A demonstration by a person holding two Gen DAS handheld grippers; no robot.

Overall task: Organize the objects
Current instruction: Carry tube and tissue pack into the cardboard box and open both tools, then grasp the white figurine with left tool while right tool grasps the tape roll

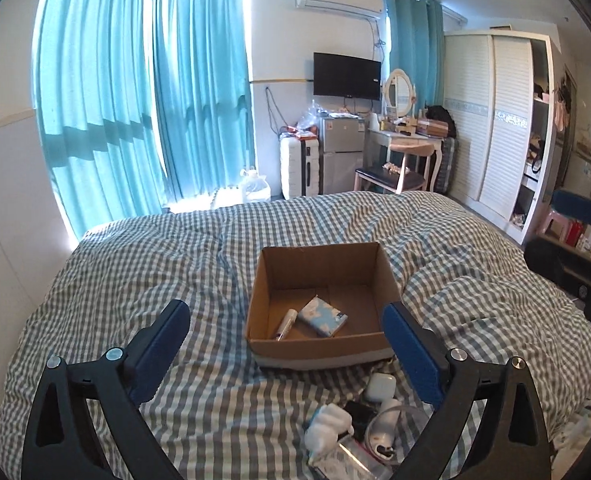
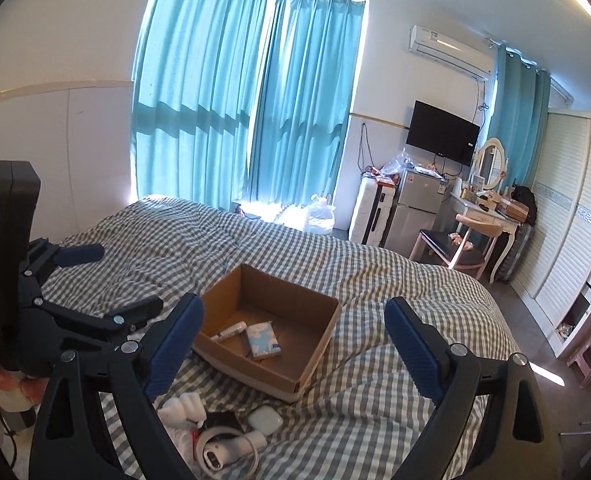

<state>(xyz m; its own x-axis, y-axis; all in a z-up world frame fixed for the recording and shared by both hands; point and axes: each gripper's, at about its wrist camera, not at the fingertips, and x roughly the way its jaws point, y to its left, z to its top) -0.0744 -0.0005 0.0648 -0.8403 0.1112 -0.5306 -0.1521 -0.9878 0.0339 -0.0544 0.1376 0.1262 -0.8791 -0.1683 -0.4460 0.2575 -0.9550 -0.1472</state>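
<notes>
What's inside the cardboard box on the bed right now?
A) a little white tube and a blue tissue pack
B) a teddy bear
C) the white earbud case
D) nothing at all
A: the cardboard box holds a white tube and a blue tissue pack; the white earbud case lies outside it on the bed.

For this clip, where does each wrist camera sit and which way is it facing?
Left wrist: above the bed's near end, facing the cardboard box head-on; left tool open.
Right wrist: further right, angled left over the box; right tool open, left tool at left.
Shared: box, tissue pack, white earbud case.
</notes>
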